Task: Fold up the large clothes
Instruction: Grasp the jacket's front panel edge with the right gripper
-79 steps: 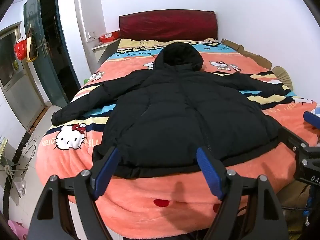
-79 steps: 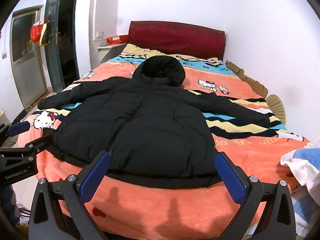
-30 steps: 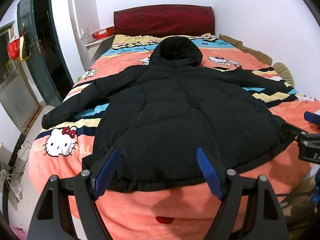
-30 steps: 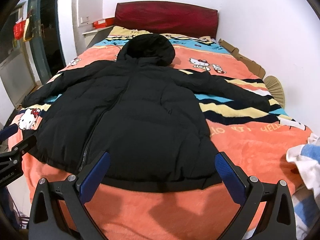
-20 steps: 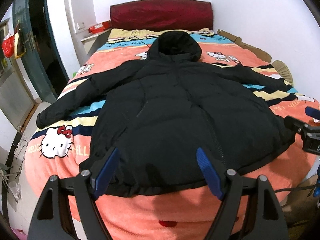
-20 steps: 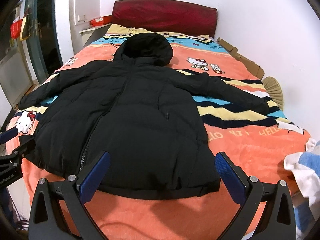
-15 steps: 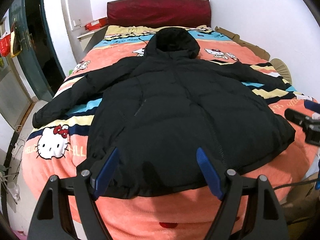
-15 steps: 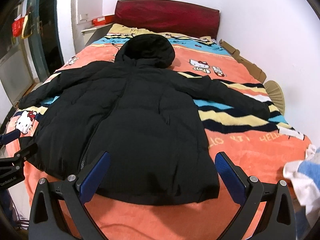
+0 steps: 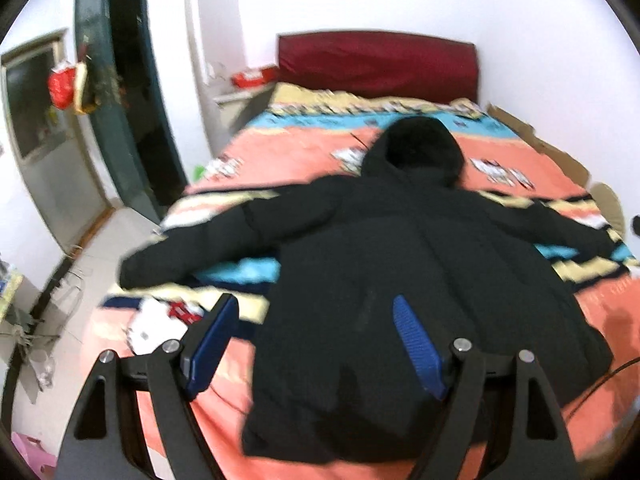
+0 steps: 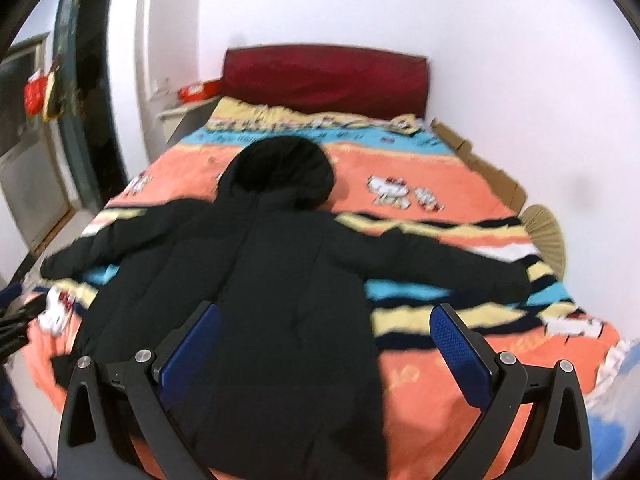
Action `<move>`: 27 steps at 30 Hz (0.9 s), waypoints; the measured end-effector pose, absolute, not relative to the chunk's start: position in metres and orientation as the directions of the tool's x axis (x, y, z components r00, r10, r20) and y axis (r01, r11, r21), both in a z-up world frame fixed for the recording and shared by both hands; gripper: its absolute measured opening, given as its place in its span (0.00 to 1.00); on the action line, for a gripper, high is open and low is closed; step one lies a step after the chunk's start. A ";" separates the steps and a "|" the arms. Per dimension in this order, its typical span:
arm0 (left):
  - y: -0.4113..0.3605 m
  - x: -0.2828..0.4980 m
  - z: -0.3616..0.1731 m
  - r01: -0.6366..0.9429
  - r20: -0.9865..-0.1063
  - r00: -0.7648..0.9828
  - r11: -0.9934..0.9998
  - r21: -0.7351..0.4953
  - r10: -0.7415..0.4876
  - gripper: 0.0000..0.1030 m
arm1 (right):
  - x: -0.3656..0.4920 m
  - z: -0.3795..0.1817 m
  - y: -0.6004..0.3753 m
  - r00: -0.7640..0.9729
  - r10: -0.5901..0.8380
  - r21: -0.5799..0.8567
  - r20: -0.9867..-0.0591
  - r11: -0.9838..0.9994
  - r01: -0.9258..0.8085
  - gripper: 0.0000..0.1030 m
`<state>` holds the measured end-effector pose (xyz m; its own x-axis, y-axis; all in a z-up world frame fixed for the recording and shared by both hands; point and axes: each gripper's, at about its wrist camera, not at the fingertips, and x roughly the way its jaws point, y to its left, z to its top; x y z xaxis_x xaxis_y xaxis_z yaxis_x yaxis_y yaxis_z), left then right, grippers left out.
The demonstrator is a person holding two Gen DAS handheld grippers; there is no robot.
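Observation:
A large black hooded puffer jacket (image 9: 420, 280) lies spread flat on the bed, hood toward the headboard, both sleeves stretched out sideways; it also fills the right wrist view (image 10: 256, 300). My left gripper (image 9: 316, 316) is open and empty, above the jacket's lower left part near the left sleeve (image 9: 192, 248). My right gripper (image 10: 326, 328) is open and empty, above the jacket's lower right part, with the right sleeve (image 10: 452, 268) ahead of it. Both views are motion blurred.
The bed has an orange striped cartoon blanket (image 9: 304, 160) and a dark red headboard (image 9: 376, 64). A doorway (image 9: 132, 92) and floor lie left of the bed. A white wall (image 10: 540, 120) runs along the right. A white and blue cloth (image 10: 616, 412) lies at the bed's lower right corner.
Both grippers have risen and moved apart: the left view has swung left toward the left sleeve, the right view right toward the right sleeve. The jacket has not moved. Both grippers stay open.

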<state>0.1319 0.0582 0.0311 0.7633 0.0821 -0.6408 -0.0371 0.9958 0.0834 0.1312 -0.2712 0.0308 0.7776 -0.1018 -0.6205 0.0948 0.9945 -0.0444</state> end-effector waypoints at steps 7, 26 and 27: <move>0.095 0.174 0.050 -0.152 -0.613 0.769 0.983 0.101 0.182 0.76 | 0.190 0.058 -0.357 0.798 -0.202 0.019 -0.567 0.966 0.258 1.00; 0.104 0.266 -0.015 -0.209 -0.705 0.664 0.967 0.145 0.249 0.76 | 0.258 -0.080 -0.651 0.583 -0.283 0.295 -0.762 0.649 0.701 0.91; 0.102 0.269 -0.019 -0.206 -0.711 0.657 0.967 0.153 0.252 0.76 | 0.258 -0.092 -0.661 0.578 -0.277 0.310 -0.768 0.629 0.713 0.86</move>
